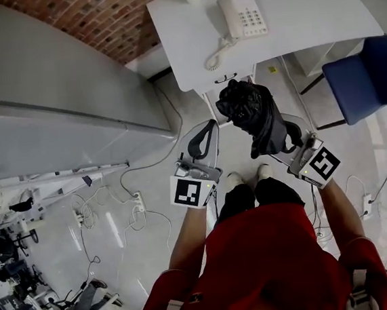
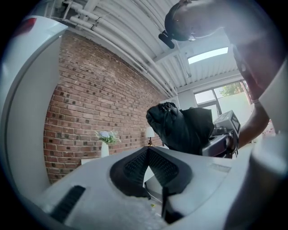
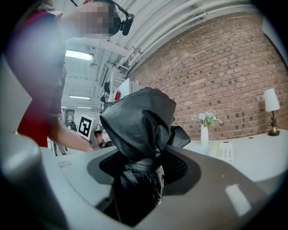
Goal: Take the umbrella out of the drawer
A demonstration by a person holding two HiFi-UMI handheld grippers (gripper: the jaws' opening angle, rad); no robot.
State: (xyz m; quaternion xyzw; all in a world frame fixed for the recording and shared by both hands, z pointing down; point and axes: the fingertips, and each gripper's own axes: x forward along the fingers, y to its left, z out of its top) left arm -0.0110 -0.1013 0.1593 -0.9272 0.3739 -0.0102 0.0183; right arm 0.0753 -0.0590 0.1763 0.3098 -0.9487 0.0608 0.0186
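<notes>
Just in front of the white desk (image 1: 303, 18), our right gripper (image 1: 284, 139) pinches the folded black umbrella (image 1: 249, 111), while our left gripper (image 1: 204, 141) beside it has fingertips pressed together, empty.

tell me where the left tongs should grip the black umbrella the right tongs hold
Probably the bulging free end of the umbrella, from the person's left: the right tongs clamp the narrow strapped waist, and that end leans toward the left tongs.

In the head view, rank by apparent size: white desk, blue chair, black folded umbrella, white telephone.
1. white desk
2. blue chair and black folded umbrella: about alike; the umbrella is nearer the camera, the chair cut by the edge
3. white telephone
</notes>
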